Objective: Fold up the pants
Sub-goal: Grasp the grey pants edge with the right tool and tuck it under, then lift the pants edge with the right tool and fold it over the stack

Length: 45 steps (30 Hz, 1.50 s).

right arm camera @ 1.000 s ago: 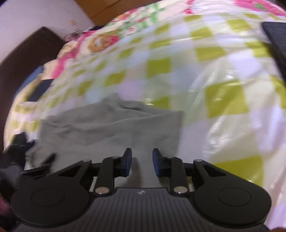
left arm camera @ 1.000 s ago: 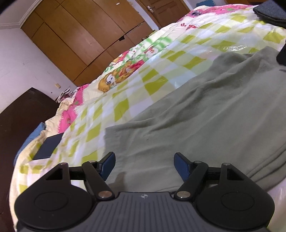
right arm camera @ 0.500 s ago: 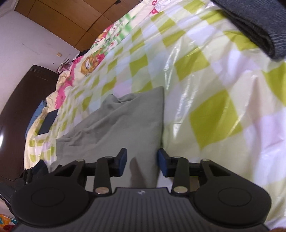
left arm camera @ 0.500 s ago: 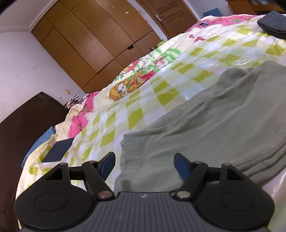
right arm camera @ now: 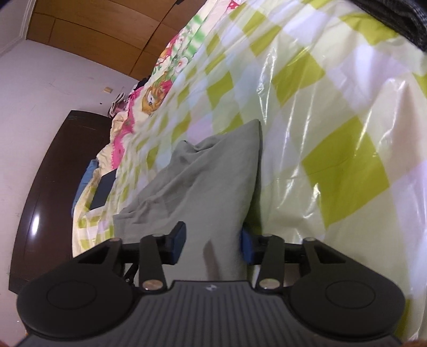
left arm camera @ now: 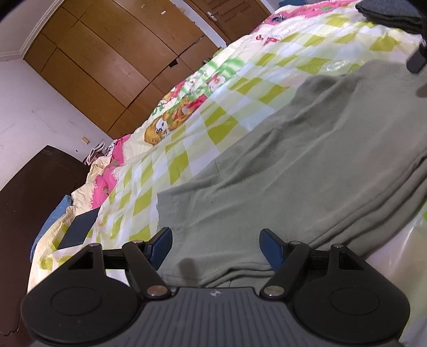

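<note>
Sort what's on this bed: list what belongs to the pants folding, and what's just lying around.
Part of the job:
grey-green pants
left tongs, open over the pants
right tongs, open astride a pants edge

Just lying about:
dark folded cloth
dark flat book-like thing
blue pillow
checked bedcover

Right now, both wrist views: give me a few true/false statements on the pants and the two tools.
1. The left tool is open, with nothing between its fingers. True.
2. The grey-green pants lie on a bare wooden floor. False: they lie on a green-checked bed cover.
3. The right tool is clamped shut on the pants. False: it is open, with the fabric edge lying between its fingers.
4. A dark folded garment sits further up the bed, apart from the pants. True.
5. Wooden wardrobe doors stand behind the bed. True.
</note>
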Tool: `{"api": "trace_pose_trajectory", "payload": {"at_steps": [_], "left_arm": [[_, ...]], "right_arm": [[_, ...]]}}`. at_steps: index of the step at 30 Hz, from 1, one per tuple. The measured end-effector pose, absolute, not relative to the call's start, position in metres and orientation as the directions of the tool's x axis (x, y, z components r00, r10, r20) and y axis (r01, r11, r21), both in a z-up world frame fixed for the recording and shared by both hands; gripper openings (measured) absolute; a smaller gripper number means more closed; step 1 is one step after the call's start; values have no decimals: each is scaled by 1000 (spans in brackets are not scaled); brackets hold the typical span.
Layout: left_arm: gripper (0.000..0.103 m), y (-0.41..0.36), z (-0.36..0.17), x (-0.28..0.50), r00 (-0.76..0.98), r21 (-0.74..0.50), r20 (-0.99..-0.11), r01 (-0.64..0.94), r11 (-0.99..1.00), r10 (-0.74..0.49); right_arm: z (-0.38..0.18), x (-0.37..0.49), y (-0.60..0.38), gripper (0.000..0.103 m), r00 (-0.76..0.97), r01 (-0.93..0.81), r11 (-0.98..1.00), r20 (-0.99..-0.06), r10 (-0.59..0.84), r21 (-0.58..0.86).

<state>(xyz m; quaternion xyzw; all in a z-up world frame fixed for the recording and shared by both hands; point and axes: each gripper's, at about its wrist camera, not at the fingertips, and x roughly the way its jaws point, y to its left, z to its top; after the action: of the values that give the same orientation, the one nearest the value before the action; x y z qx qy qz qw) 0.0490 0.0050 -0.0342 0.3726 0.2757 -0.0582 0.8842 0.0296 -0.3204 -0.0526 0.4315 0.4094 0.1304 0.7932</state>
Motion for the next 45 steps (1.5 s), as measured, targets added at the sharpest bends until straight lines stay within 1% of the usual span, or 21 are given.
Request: {"api": "trace_pose_trajectory", "payload": {"at_steps": [2,5,7,9,10,14,17,20,22,23,25,27,30,31,34,36,39,41,42,43,45], "left_arm": [[85,4,-31,50,846,616,-526,307,725,88],[85,-3,-31,58,846,614,-523,294,732,99],[85,-10,-32,63,849,619,-517,284,732,108],[85,-19,-30,66,859,626,-500,273,731,108],[85,-24,-28,67,864,626,-494,276,729,97],[85,-53,-26,77,881,645,-471,304,701,52],[85,-76,-29,92,881,654,-472,322,684,36],[85,-95,-44,100,870,672,-492,347,654,44],[85,-100,-54,97,866,674,-498,357,647,41],[85,-101,-55,93,871,678,-489,349,647,42],[85,-100,-52,86,877,672,-478,334,660,43],[85,-96,-45,79,888,656,-459,318,684,27],[85,-97,-42,72,920,658,-393,285,697,-5],[85,-100,-42,72,921,652,-389,295,699,-25],[85,-108,-52,78,908,641,-416,331,693,-49],[79,-111,-64,79,889,651,-455,366,665,-45],[80,-102,-52,66,900,619,-429,350,703,-70],[83,-95,-44,59,896,583,-435,358,729,-93],[83,-92,-44,56,882,569,-459,388,725,-112],[83,-92,-46,52,873,572,-472,412,709,-126],[83,-90,-53,43,878,596,-459,417,686,-135]], "right_arm": [[-59,32,-323,31,636,169,551,-518,573,817],[-69,44,-309,31,632,161,493,-473,614,855],[-71,53,-298,30,603,149,514,-490,630,845],[-70,55,-298,17,603,141,537,-502,619,832],[-70,54,-303,5,611,149,531,-500,614,834],[-62,41,-330,5,663,156,506,-469,583,849],[-53,35,-346,4,684,163,534,-485,545,829],[-44,29,-359,5,682,182,587,-531,502,789],[-46,28,-364,5,665,194,587,-545,511,786],[-48,28,-366,10,658,199,583,-548,517,788],[-47,31,-363,10,655,204,597,-561,506,776],[-47,35,-359,13,660,215,592,-563,498,777],[-40,33,-358,14,677,230,598,-567,469,768],[-34,33,-356,13,682,232,608,-573,455,759],[-11,32,-353,9,700,212,642,-573,426,737],[5,33,-350,8,711,199,655,-567,415,729],[22,39,-341,8,707,174,701,-583,400,692],[24,44,-335,8,691,168,730,-607,392,663],[23,45,-334,8,682,178,743,-625,380,646],[19,45,-335,12,678,198,745,-638,365,637],[10,41,-341,12,672,233,729,-648,358,643]]}}
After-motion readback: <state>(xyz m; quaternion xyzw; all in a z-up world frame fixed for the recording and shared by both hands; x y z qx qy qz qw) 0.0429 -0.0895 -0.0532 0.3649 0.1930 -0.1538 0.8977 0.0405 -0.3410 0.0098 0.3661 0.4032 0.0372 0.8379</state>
